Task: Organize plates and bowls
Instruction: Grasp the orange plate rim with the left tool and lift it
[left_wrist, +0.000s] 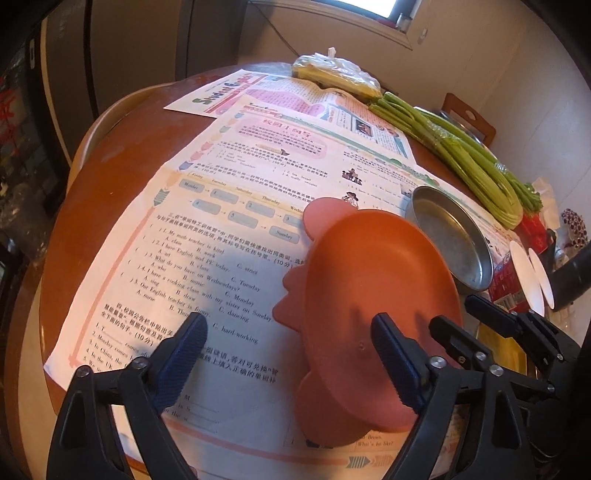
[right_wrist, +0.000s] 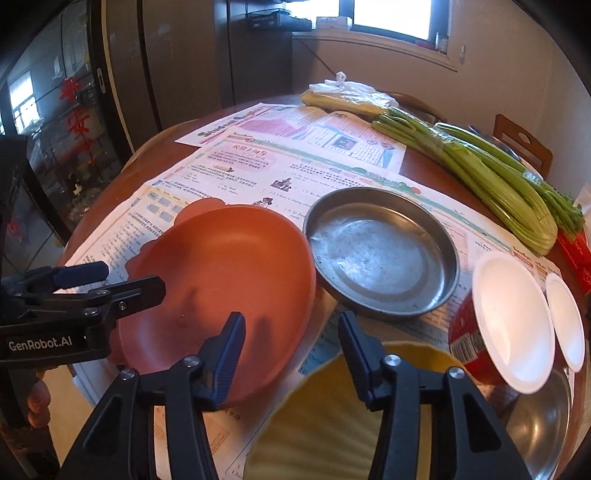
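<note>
Round brown table (right_wrist: 110, 199) under printed paper sheets (left_wrist: 207, 258) carries orange scalloped plastic plate (right_wrist: 229, 266) at middle, grey metal pan (right_wrist: 384, 251) just beside; left gripper (left_wrist: 291, 354) wide, one finger over plate edge; right gripper (right_wrist: 291, 328) narrow, empty, above yellow bowl (right_wrist: 325, 424); advice: pinch rim squarely; count: one plate, one pan, two white-lidded cups (right_wrist: 513, 317).

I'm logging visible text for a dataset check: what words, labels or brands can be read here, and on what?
"GenRobot.AI": side of the left gripper.
"Monday", "Sunday": day boxes on the worksheet.
"My math teacher is kind.", "hard-working": same worksheet's English exercise lines.
"Student...": green heading on the far paper; the rest is blurred.
Chinese print on the sheets, the red container's barcode label, and the red characters on the glass door: too small or blurred to read.
</note>
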